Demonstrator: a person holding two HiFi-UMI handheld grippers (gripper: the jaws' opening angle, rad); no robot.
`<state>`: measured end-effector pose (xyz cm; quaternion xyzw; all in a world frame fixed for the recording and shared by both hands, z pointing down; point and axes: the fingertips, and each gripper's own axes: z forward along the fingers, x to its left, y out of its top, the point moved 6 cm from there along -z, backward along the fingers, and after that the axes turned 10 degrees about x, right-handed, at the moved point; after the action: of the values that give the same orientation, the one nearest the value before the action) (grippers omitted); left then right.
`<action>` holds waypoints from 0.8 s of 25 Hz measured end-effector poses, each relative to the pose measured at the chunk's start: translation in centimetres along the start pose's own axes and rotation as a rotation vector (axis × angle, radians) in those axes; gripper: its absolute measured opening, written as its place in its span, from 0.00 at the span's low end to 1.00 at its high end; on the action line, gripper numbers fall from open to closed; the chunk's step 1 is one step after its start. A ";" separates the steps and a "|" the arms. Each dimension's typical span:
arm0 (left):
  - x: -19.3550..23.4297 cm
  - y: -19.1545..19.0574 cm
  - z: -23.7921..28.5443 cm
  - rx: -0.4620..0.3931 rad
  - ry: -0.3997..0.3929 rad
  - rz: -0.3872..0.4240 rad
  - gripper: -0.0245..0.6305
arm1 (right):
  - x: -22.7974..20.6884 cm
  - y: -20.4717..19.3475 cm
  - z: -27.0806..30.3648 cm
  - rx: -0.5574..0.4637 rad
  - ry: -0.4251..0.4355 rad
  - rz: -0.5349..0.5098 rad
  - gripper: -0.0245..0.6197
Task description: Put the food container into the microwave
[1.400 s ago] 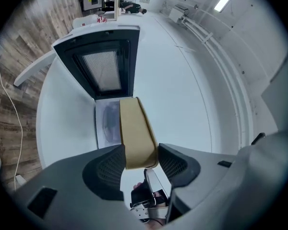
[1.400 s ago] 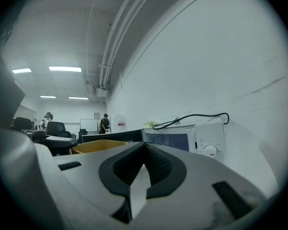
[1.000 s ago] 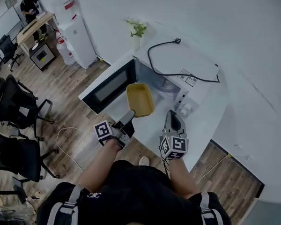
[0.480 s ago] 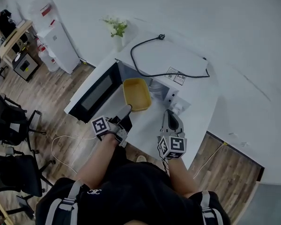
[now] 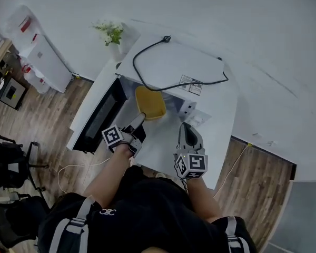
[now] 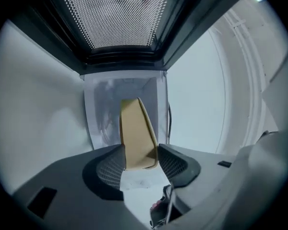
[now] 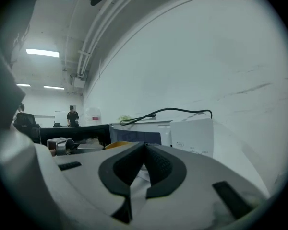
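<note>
A yellow food container (image 5: 150, 103) hangs at the mouth of the white microwave (image 5: 174, 70), whose door (image 5: 97, 116) stands open to the left. My left gripper (image 5: 137, 122) is shut on the container's near rim. In the left gripper view the container (image 6: 136, 134) stands on edge between the pads, with the microwave cavity (image 6: 127, 97) right behind it. My right gripper (image 5: 188, 133) is shut with nothing in it, held over the white table (image 5: 221, 125) to the right of the container. In the right gripper view its pads (image 7: 156, 164) meet, pointing at the microwave's side (image 7: 192, 134).
A black power cord (image 5: 171, 62) lies looped on the microwave's top. A small vase with a plant (image 5: 111, 36) stands behind the microwave on the left. Wooden floor, office chairs (image 5: 10, 167) and white cabinets (image 5: 37, 57) lie to the left.
The left gripper has carried the yellow container forward, from in front of the microwave to its opening. The head view has shifted, and the right gripper stays shut beside it.
</note>
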<state>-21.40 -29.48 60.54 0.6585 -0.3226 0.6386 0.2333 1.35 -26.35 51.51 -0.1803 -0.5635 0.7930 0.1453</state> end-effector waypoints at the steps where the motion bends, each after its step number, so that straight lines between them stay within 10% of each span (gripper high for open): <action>1: 0.4 0.5 0.3 0.008 0.004 -0.004 0.37 | 0.1 0.1 0.1 0.001 -0.013 0.003 0.05; 20: 4.9 7.3 7.6 0.065 0.032 -0.096 0.37 | -1.9 -1.7 -3.3 0.033 -0.336 0.087 0.05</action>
<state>-21.53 -40.61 64.06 0.6700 -0.2662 0.6473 0.2473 4.56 -23.85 52.39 -0.0670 -0.5583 0.8268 0.0174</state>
